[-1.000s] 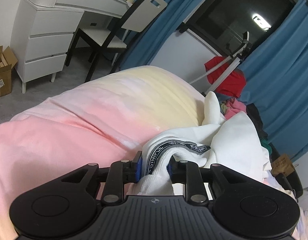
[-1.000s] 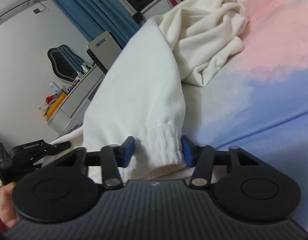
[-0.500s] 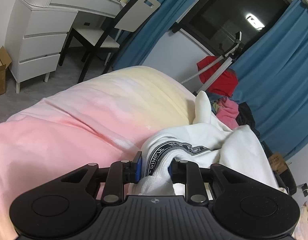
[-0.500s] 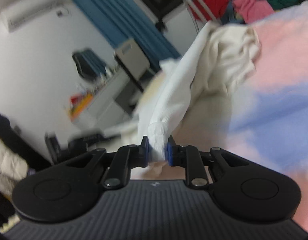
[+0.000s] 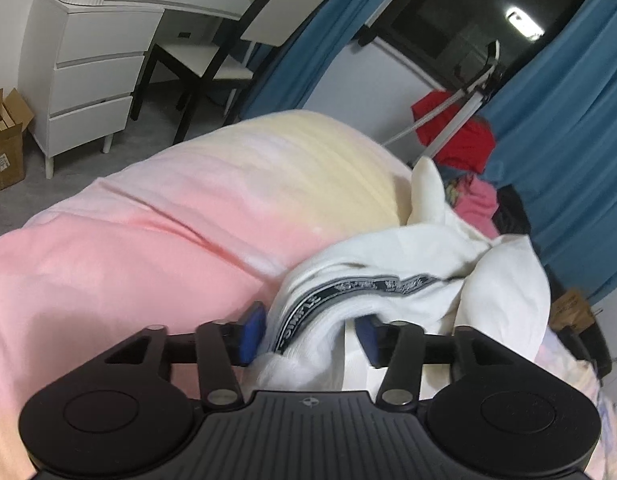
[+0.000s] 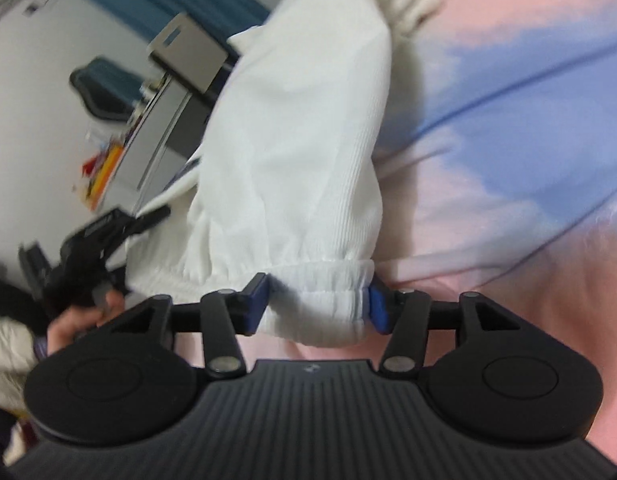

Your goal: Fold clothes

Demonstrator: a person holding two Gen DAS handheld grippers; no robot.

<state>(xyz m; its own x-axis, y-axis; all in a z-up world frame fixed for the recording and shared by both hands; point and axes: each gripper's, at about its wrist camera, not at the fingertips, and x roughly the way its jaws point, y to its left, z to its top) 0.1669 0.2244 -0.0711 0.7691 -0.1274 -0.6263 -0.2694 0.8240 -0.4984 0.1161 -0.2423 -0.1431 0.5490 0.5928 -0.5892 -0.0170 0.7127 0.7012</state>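
Observation:
White trousers (image 5: 420, 264) with a black lettered waistband (image 5: 348, 292) lie bunched on the pink, yellow and blue bed cover (image 5: 148, 248). My left gripper (image 5: 310, 330) has its jaws open, with the waistband end lying between them. In the right wrist view the white trouser leg (image 6: 300, 140) runs up from its elastic cuff (image 6: 320, 296), which sits between the open jaws of my right gripper (image 6: 316, 306). The left gripper and the hand that holds it show at the left there (image 6: 96, 240).
A white desk with drawers (image 5: 84, 68) and a chair (image 5: 236, 52) stand beyond the bed's left edge, with a cardboard box (image 5: 6, 140) on the floor. Blue curtains (image 5: 568, 140), a drying rack with red cloth (image 5: 456, 132) and piled clothes (image 5: 480, 200) are at the far right.
Both grippers have opened: the left let go of the waistband, the right let go of the cuff. The trouser leg has come down from its lifted, stretched position onto the bed.

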